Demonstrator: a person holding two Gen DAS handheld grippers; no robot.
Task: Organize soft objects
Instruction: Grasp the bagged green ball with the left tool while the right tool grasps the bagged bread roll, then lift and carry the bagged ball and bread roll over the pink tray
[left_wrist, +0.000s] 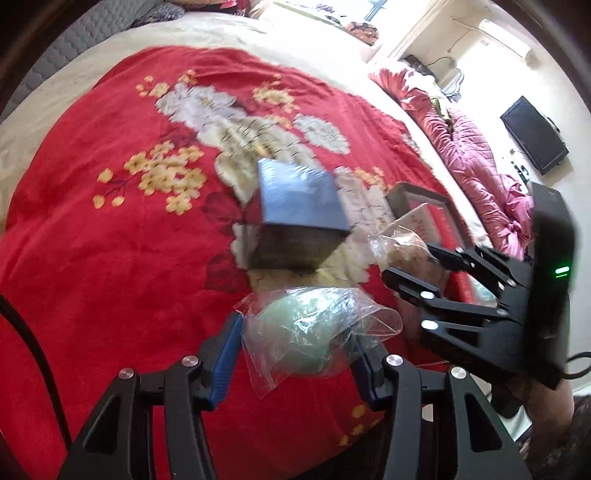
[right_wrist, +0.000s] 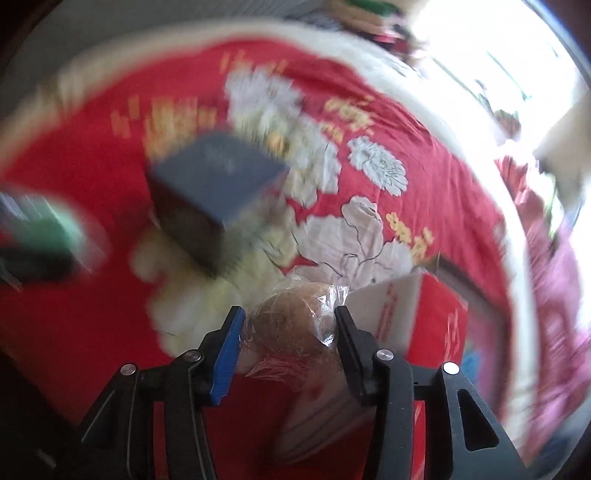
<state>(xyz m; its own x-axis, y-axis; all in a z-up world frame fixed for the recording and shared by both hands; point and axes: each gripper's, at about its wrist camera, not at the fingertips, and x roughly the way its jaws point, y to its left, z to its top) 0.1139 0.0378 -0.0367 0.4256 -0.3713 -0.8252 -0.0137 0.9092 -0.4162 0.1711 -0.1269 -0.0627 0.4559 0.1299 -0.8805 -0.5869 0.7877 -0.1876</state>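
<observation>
Clear plastic wraps both soft things: the left gripper (left_wrist: 295, 354) has its 2 jaws pressed on a pale green bagged ball (left_wrist: 306, 332), carried above the red blanket (left_wrist: 110, 258), and the right gripper (right_wrist: 288, 332) brackets a brown fibrous bagged ball (right_wrist: 291, 325), pads apparently touching it. The red box (right_wrist: 424, 317) lies just right of the right gripper, so that hand is nearer; the blue box (left_wrist: 299, 195) sits ahead.

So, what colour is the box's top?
Dark blue; the box shows best in the left wrist view.
</observation>
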